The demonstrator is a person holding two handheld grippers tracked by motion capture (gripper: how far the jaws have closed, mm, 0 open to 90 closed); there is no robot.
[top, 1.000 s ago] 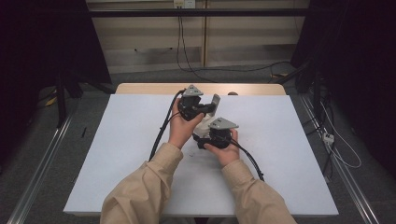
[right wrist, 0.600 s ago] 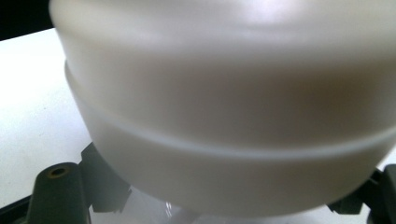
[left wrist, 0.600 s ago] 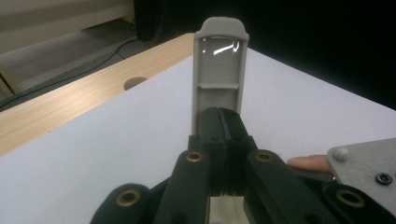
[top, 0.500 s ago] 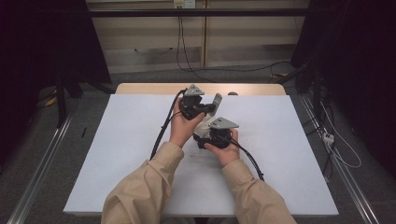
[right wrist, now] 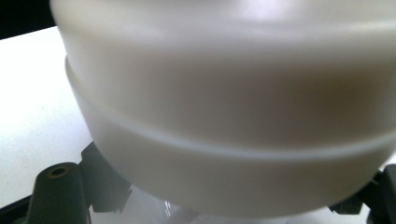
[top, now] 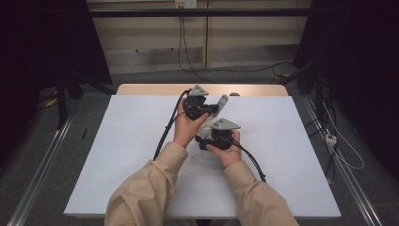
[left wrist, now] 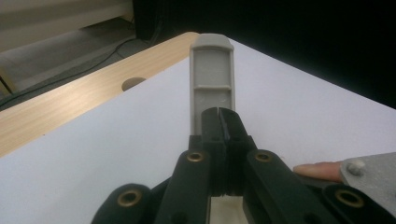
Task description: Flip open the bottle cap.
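Seen from above, I hold my left gripper (top: 202,104) over the middle of the white table (top: 117,141), toward its far edge, and my right gripper (top: 217,136) just near and right of it; both of my sleeves (top: 146,193) enter from the near edge. In the left gripper view, my left gripper (left wrist: 219,123) has its jaws pressed together on the near end of a flat grey plastic piece (left wrist: 211,79), which stands out beyond the jaws toward the far wooden strip of the table (left wrist: 70,100), where a round hole (left wrist: 133,84) is visible. From above, the same grey plastic piece (top: 222,101) projects to the far right of that gripper. A fingertip (left wrist: 317,170) and a grey plate (left wrist: 373,175) of the other gripper appear at the right of the left gripper view. In the right gripper view, a white translucent rounded container (right wrist: 233,107) sits very close to the camera, between dark parts of the gripper at each lower corner; I cannot tell whether the jaws of my right gripper grip it or merely flank it.
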